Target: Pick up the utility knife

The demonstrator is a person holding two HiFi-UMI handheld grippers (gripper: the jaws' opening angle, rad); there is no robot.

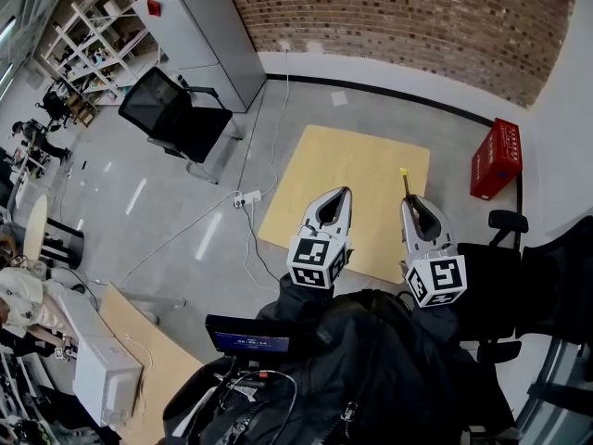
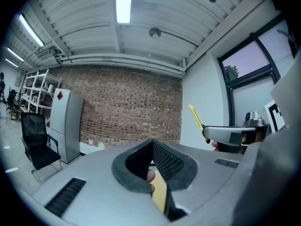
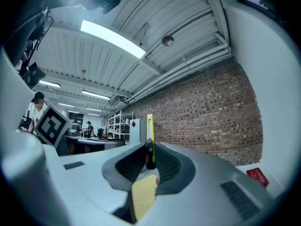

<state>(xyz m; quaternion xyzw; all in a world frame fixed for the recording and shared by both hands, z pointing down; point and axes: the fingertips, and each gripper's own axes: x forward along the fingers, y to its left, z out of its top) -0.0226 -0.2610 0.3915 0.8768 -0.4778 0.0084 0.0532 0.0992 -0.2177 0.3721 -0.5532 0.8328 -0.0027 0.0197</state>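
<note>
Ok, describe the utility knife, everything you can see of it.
The utility knife is slim, with a yellow body that looks like plastic and a black section low down. The right gripper is shut on that lower part. The knife sticks out past the jaw tips, held in the air over the light wooden tabletop. No blade can be made out.

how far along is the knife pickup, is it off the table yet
Done: the utility knife is clamped in the right gripper, its yellow end sticking out past the jaws. The left gripper view shows it in the air against the wall, off the wooden table. In hand: holding it up. The left gripper is shut on nothing. Left: nothing visible; the pickup looks complete.
</note>
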